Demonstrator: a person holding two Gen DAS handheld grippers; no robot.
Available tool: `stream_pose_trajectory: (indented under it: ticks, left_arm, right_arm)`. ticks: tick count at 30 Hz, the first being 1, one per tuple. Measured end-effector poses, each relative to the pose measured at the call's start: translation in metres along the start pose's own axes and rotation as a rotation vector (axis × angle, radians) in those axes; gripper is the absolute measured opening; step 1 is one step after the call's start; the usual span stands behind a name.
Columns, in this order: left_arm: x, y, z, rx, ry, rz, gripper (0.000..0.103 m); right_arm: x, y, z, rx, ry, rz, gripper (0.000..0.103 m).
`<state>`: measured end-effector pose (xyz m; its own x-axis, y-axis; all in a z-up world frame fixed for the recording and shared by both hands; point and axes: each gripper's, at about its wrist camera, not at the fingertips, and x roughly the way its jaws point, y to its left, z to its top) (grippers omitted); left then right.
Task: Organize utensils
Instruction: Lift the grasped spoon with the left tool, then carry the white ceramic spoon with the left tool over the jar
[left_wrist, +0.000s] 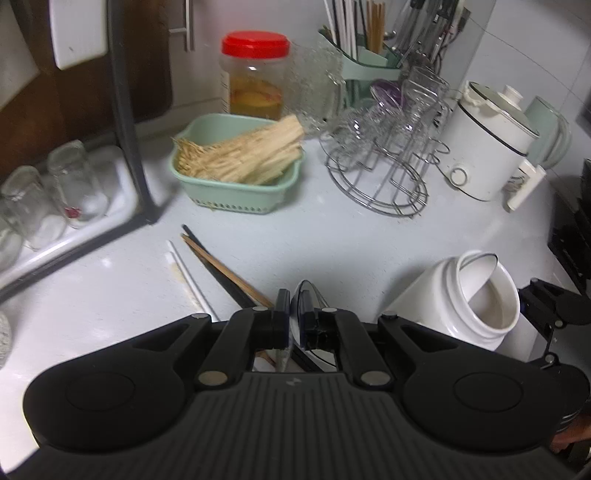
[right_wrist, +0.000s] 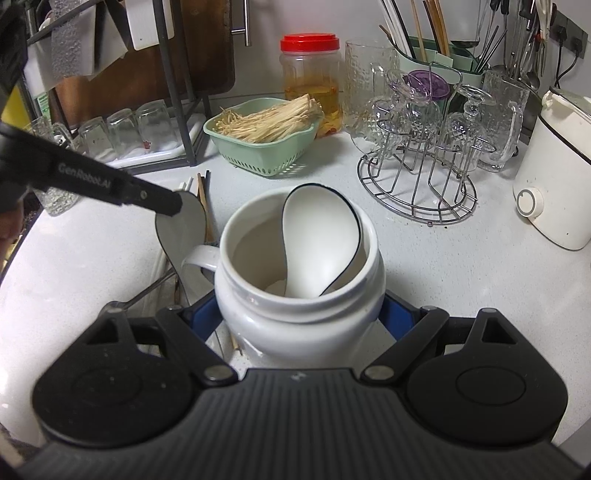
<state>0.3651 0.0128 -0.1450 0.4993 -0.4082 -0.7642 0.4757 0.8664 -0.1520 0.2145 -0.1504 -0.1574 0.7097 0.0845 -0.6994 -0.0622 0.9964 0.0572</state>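
In the left wrist view my left gripper (left_wrist: 294, 308) is shut on a white spoon with a black rim (left_wrist: 295, 325), seen edge-on between the pads. In the right wrist view that gripper (right_wrist: 168, 202) reaches in from the left and holds the spoon (right_wrist: 181, 230) above the counter, just left of the jar. My right gripper (right_wrist: 299, 317) is shut on a white ceramic jar (right_wrist: 295, 325) with a handle, its blue pads on either side of it. A second white spoon (right_wrist: 321, 236) leans inside the jar. Brown and black chopsticks (left_wrist: 218, 266) and a white stick (left_wrist: 186, 269) lie on the counter.
A green basket of pale dried strands (right_wrist: 262, 155) and a red-lidded jar (right_wrist: 310, 81) stand behind. To the right are a wire glass rack (right_wrist: 417, 177) and a white cooker (right_wrist: 554, 177). A green utensil holder (right_wrist: 436, 59) stands at the back, a dish rack with glasses (right_wrist: 122, 133) at left.
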Motion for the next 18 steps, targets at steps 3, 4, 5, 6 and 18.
stream_pose_trajectory:
  ticks: [3,4,5,6,18]
  left_arm:
    - [-0.008,-0.004,0.003,0.011,-0.016,0.029,0.005]
    - [-0.011,-0.004,0.004,0.010,-0.020,0.035,0.005]
    - [-0.015,-0.004,0.005,0.007,-0.025,0.041,0.005]
    - [-0.018,-0.004,0.006,0.005,-0.032,0.048,0.005]
    - [-0.054,-0.014,0.025,-0.014,-0.127,0.068,0.005]
  right_arm:
    - [0.000,0.000,0.000,-0.002,-0.001,0.001,0.091]
    - [0.000,0.000,0.001,-0.005,0.001,0.002,0.091]
    - [0.000,0.000,0.001,-0.009,0.004,0.003,0.091]
    - [0.000,-0.001,0.002,-0.012,0.007,0.004,0.091]
    - [0.000,-0.002,0.002,-0.028,0.008,0.016,0.091]
